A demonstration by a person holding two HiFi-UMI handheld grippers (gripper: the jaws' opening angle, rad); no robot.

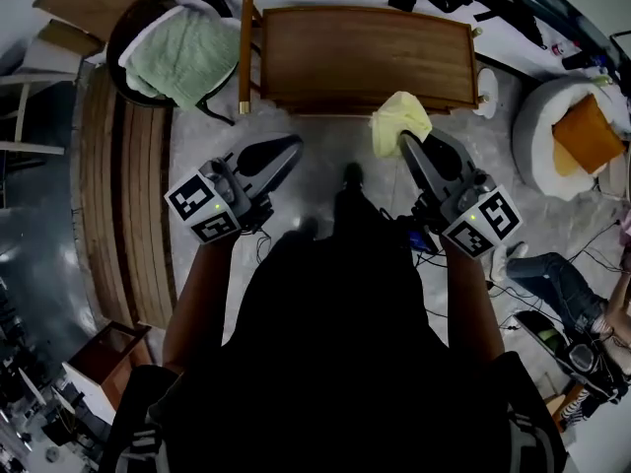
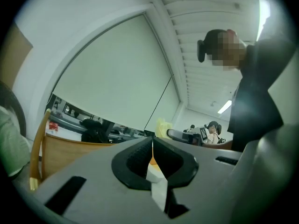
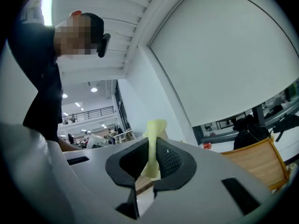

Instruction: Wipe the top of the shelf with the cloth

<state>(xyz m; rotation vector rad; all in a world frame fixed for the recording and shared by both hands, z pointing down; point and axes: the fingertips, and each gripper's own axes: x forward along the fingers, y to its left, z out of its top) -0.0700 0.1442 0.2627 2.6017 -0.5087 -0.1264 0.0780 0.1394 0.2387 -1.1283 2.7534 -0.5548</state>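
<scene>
Grey speckled floor (image 1: 325,170) spreads below the head camera, and at its far side stands a wooden shelf (image 1: 365,57) with a bare brown top. Seen from above, the yellow cloth (image 1: 399,121) is at the shelf's near edge, right of its middle; whether it touches the wood cannot be told. The right gripper (image 1: 404,142) holds the cloth: in the right gripper view its jaws are pressed onto a thin fold of the cloth (image 3: 153,146), which sticks up past the tips of the right gripper (image 3: 152,164), with the shelf (image 3: 252,164) low at the right. The left gripper (image 1: 293,144) is to the left of the cloth, near the shelf's near edge and apart from it. In the left gripper view the jaws of the left gripper (image 2: 152,148) are brought together with nothing between them, and the cloth (image 2: 162,127) shows beyond them to the right, the shelf (image 2: 70,148) to the left. Far left, a dark chair (image 1: 128,28) carries a green towel (image 1: 187,57). A slatted wooden bench (image 1: 123,205) runs along the left. At the right a white pouf (image 1: 537,126) bears an orange cushion (image 1: 587,131).
</scene>
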